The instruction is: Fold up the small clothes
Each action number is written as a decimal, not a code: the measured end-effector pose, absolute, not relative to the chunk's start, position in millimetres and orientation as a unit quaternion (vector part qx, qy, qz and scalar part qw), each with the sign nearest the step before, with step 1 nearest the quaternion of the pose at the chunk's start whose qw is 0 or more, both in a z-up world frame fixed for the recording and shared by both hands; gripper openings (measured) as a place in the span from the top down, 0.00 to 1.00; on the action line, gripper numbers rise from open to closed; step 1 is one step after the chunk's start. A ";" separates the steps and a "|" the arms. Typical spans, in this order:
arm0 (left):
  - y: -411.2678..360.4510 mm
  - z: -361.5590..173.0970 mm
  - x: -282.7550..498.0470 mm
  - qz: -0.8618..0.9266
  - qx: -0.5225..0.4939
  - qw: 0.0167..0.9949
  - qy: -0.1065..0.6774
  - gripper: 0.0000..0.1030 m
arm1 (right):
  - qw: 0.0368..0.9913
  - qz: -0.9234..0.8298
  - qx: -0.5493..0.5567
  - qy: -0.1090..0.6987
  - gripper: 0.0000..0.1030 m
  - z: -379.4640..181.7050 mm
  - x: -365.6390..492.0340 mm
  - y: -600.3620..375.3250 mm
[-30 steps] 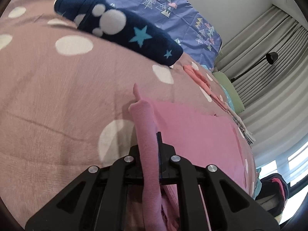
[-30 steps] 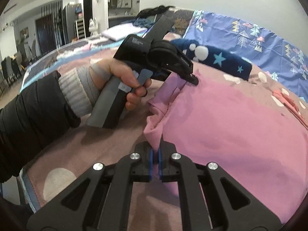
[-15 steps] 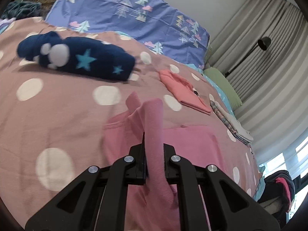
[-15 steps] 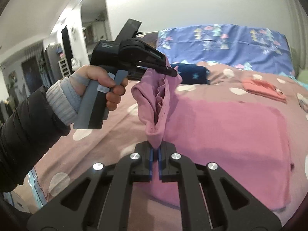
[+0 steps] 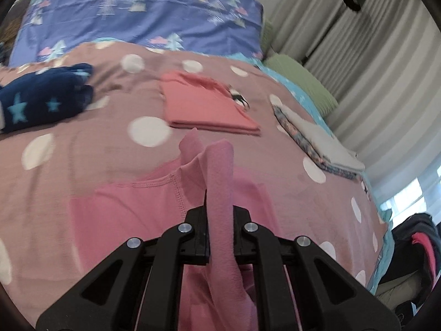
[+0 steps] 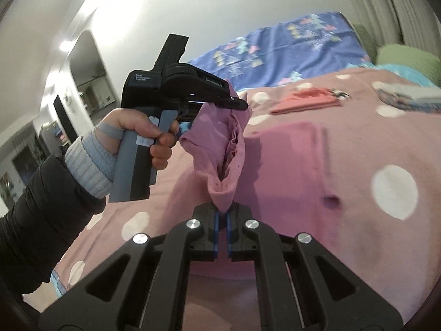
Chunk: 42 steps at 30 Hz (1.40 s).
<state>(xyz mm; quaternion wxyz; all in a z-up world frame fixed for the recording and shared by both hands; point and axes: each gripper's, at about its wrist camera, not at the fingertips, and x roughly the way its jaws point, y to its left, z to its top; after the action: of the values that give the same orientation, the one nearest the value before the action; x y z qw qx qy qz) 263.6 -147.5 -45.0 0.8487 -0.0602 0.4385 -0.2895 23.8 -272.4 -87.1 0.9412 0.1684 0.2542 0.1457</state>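
Pink garment (image 5: pixel 132 207) lies partly on the bed (image 5: pixel 82 143), and we hold one edge lifted between us. Our left hand-held gripper (image 5: pixel 219 215) is closed on a bunched fold of it, and our right hand-held gripper (image 6: pixel 222 215) pinches the lower tip of the same raised edge. We judge the risk is here: the right pinch takes very little cloth, so a stronger pull can slip it out, and the fold would land crooked near the folded coral cloth (image 5: pixel 204 107)
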 end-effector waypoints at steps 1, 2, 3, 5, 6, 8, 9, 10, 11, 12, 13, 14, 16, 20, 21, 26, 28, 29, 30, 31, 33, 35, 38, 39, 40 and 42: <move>-159.4 -48.5 263.6 -0.293 -0.053 0.846 0.442 0.93 | 0.940 0.143 0.174 0.256 0.96 -89.7 23.9 -279.0; -167.3 -50.9 263.5 -0.295 -0.048 0.844 0.445 0.93 | 0.939 0.140 0.182 0.257 0.96 -92.9 23.3 -285.6; -174.8 -52.8 263.6 -0.295 -0.044 0.843 0.447 0.93 | 0.937 0.139 0.187 0.259 0.96 -96.4 27.4 -290.5; -189.2 -57.6 264.7 -0.297 -0.031 0.841 0.451 0.93 | 0.934 0.138 0.200 0.262 0.96 -102.5 27.5 -298.0; -194.4 -59.3 265.3 -0.296 -0.025 0.841 0.452 0.93 | 0.931 0.139 0.210 0.264 0.96 -106.0 27.8 -302.9; -203.9 -63.9 266.4 -0.293 -0.016 0.840 0.456 0.93 | 0.926 0.143 0.226 0.267 0.96 -111.5 29.7 -308.2; -207.3 -65.6 266.6 -0.291 -0.012 0.840 0.457 0.93 | 0.923 0.146 0.235 0.268 0.96 -114.0 29.3 -311.3; -210.7 -67.7 267.1 -0.288 -0.007 0.840 0.459 0.93 | 0.921 0.148 0.241 0.269 0.96 -115.4 29.8 -313.1; -212.7 -69.8 267.3 -0.286 -0.004 0.840 0.460 0.93 | 0.918 0.150 0.247 0.270 0.96 -117.6 30.4 -315.4; -214.1 -72.5 268.5 -0.284 0.000 0.840 0.462 0.93 | 0.917 0.151 0.251 0.270 0.96 -118.3 30.4 -315.9; -214.4 -74.6 269.5 -0.283 0.001 0.840 0.464 0.93 | 0.915 0.153 0.257 0.271 0.96 -119.8 30.7 -317.4; -216.4 -75.7 269.8 -0.284 0.002 0.839 0.464 0.93 | 0.912 0.156 0.267 0.271 0.96 -121.9 31.2 -320.2; -217.8 -74.8 268.2 -0.288 -0.003 0.841 0.459 0.81 | 0.906 0.163 0.281 0.271 0.96 -123.5 31.3 -322.7; -215.3 -49.1 246.2 -0.300 -0.001 0.861 0.411 0.53 | 0.897 0.170 0.300 0.275 0.96 -127.1 31.9 -324.0; -213.7 -40.4 238.5 -0.304 0.008 0.865 0.400 0.51 | 0.896 0.171 0.302 0.275 0.96 -127.6 31.9 -324.0; -189.8 -7.1 174.4 -0.296 0.093 0.889 0.335 0.30 | 0.892 0.176 0.313 0.273 0.96 -128.7 30.8 -327.2; -172.5 -12.5 140.7 -0.293 0.127 0.890 0.325 0.19 | 0.891 0.176 0.316 0.273 0.96 -128.8 30.1 -327.7; -163.0 -19.7 122.6 -0.292 0.144 0.888 0.326 0.18 | 0.892 0.175 0.315 0.274 0.96 -128.8 28.9 -327.3; -155.4 -26.5 109.8 -0.291 0.156 0.885 0.329 0.17 | 0.893 0.174 0.313 0.274 0.96 -128.1 28.5 -326.2; -145.9 -37.4 91.3 -0.288 0.167 0.882 0.335 0.17 | 0.893 0.172 0.311 0.275 0.96 -127.3 28.4 -325.1; -131.8 -57.1 64.7 -0.284 0.172 0.876 0.351 0.17 | 0.896 0.168 0.306 0.276 0.96 -125.3 28.5 -322.8; -119.1 -78.2 47.0 -0.274 0.166 0.870 0.374 0.17 | 0.897 0.164 0.302 0.277 0.96 -123.1 27.5 -320.6; -107.7 -101.0 36.6 -0.251 0.162 0.871 0.390 0.17 | 0.896 0.162 0.307 0.277 0.96 -118.6 27.6 -321.2; -105.9 -105.5 36.9 -0.237 0.163 0.875 0.389 0.17 | 0.894 0.164 0.314 0.276 0.96 -115.5 27.2 -321.0; -103.2 -109.4 39.2 -0.217 0.166 0.883 0.382 0.17 | 0.893 0.166 0.318 0.273 0.96 -112.2 25.9 -320.8; -99.9 -114.4 44.6 -0.183 0.176 0.893 0.372 0.17 | 0.898 0.159 0.314 0.266 0.96 -105.1 22.0 -320.1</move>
<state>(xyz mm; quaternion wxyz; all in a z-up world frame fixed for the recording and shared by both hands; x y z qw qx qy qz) 44.6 -99.9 -114.4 0.8928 0.1762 0.3721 -0.1830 22.0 -320.1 -105.1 0.8975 0.3140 0.2655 0.1593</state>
